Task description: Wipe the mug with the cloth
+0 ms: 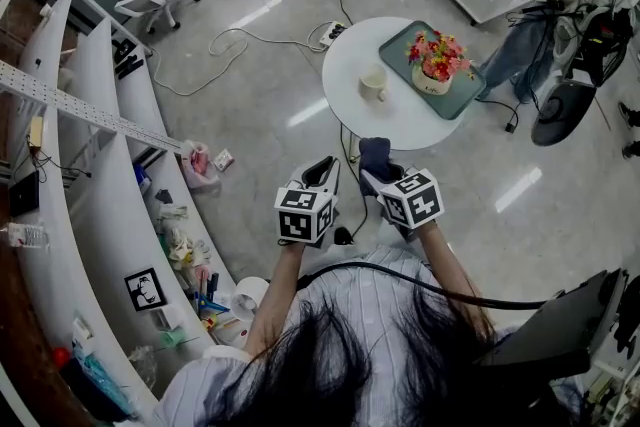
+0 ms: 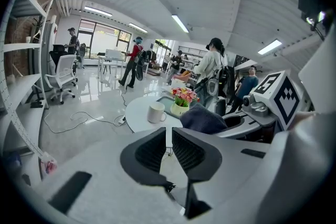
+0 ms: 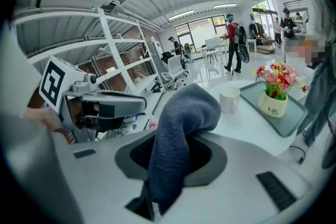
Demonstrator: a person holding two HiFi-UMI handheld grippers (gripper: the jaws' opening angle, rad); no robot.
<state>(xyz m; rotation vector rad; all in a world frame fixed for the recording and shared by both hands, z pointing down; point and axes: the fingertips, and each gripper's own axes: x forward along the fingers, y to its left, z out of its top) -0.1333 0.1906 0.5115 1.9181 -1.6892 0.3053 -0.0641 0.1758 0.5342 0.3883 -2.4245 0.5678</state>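
Observation:
A cream mug (image 1: 373,82) stands on the round white table (image 1: 355,110), left of a teal tray. It also shows in the left gripper view as the mug (image 2: 156,112) and in the right gripper view as the mug (image 3: 229,99). My right gripper (image 3: 169,157) is shut on a dark blue cloth (image 3: 178,134), which bunches up above the jaws; in the head view the cloth (image 1: 375,155) hangs short of the table's near edge. My left gripper (image 2: 168,148) is shut with nothing in it, level with the right gripper (image 1: 378,177) and to its left.
The teal tray (image 1: 470,90) carries a white pot of flowers (image 1: 435,63). Curved white shelves (image 1: 95,205) run along the left. Cables (image 1: 240,40) lie on the glossy floor beyond the table. People stand further back in the room.

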